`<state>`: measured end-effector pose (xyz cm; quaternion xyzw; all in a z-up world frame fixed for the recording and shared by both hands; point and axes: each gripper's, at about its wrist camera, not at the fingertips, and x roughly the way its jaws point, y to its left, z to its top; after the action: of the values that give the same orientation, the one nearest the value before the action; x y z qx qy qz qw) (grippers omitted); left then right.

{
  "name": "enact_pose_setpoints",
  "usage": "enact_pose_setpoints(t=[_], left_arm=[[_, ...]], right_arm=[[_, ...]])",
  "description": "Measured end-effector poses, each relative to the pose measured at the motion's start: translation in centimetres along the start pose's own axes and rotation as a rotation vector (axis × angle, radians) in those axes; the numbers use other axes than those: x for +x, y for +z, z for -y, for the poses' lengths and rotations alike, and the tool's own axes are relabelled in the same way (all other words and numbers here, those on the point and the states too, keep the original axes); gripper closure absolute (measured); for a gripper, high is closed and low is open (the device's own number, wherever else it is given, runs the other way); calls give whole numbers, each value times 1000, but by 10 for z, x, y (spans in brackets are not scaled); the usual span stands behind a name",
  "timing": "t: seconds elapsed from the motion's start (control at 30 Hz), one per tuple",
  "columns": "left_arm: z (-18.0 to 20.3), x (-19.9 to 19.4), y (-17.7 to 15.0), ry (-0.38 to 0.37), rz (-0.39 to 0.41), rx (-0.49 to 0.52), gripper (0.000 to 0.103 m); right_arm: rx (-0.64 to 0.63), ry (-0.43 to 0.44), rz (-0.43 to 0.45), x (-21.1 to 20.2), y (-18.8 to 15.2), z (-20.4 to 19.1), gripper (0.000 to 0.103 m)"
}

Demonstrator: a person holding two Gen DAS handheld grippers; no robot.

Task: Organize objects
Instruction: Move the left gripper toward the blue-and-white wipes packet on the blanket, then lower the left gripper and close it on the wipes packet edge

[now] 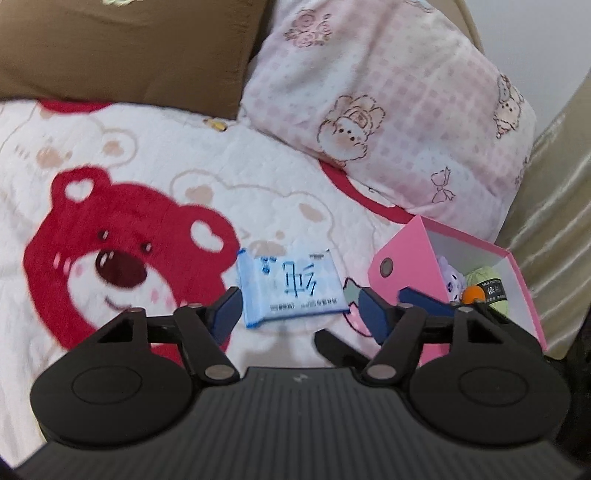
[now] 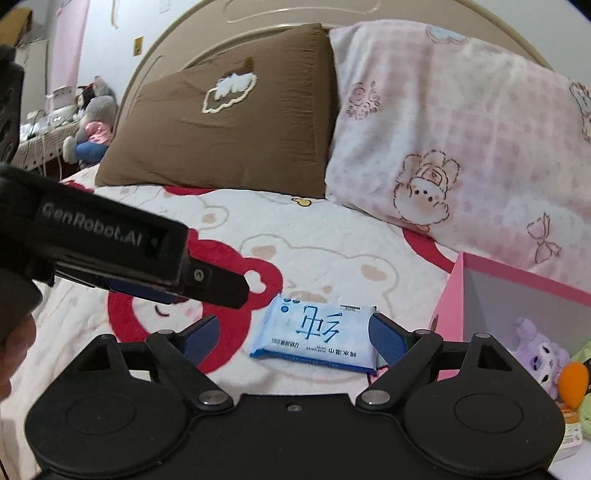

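A light blue pack of wet wipes (image 1: 291,286) lies flat on the bear-print blanket (image 1: 122,206); it also shows in the right wrist view (image 2: 316,338). My left gripper (image 1: 297,314) is open just in front of the pack, its jaws wider than the pack. My right gripper (image 2: 293,341) is open and empty around the pack's near edge. The left gripper's body (image 2: 122,254) crosses the right wrist view at left. A pink box (image 1: 406,258) stands open at right, holding a purple plush (image 2: 537,354), green yarn (image 1: 487,284) and an orange item (image 2: 572,380).
A brown pillow (image 2: 229,122) and a pink checked pillow (image 2: 461,129) lean on the cream headboard (image 2: 295,14) behind the blanket. A plush toy (image 2: 92,125) sits on a side stand at far left. A beige curtain (image 1: 554,184) hangs at right.
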<state>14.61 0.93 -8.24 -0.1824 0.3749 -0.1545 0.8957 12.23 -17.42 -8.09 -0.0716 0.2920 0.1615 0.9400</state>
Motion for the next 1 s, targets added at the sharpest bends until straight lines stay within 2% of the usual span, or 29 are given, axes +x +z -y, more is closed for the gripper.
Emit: enact_pose_setpoints(t=[0.2, 0.33, 0.4, 0.47, 0.63, 0.77, 1.0], left_arm=[[8, 16, 2, -3, 8, 35, 38], [5, 37, -1, 24, -5, 67, 43], [0, 48, -6, 10, -17, 61, 50], [-2, 59, -12, 5, -48, 48, 52], [-6, 69, -18, 5, -45, 69, 54], [-18, 74, -17, -9, -39, 34, 54], [-25, 89, -26, -41, -56, 24, 64]], right_arm=[[-33, -74, -43, 34, -10, -4, 23], [-17, -110, -65, 51, -19, 1, 23], [13, -104, -77, 57, -19, 4, 23], [31, -106, -76, 61, -20, 6, 23], [57, -149, -66, 66, -31, 4, 23], [53, -175, -89, 75, -34, 2, 22], [64, -178, -121, 86, -36, 6, 19]])
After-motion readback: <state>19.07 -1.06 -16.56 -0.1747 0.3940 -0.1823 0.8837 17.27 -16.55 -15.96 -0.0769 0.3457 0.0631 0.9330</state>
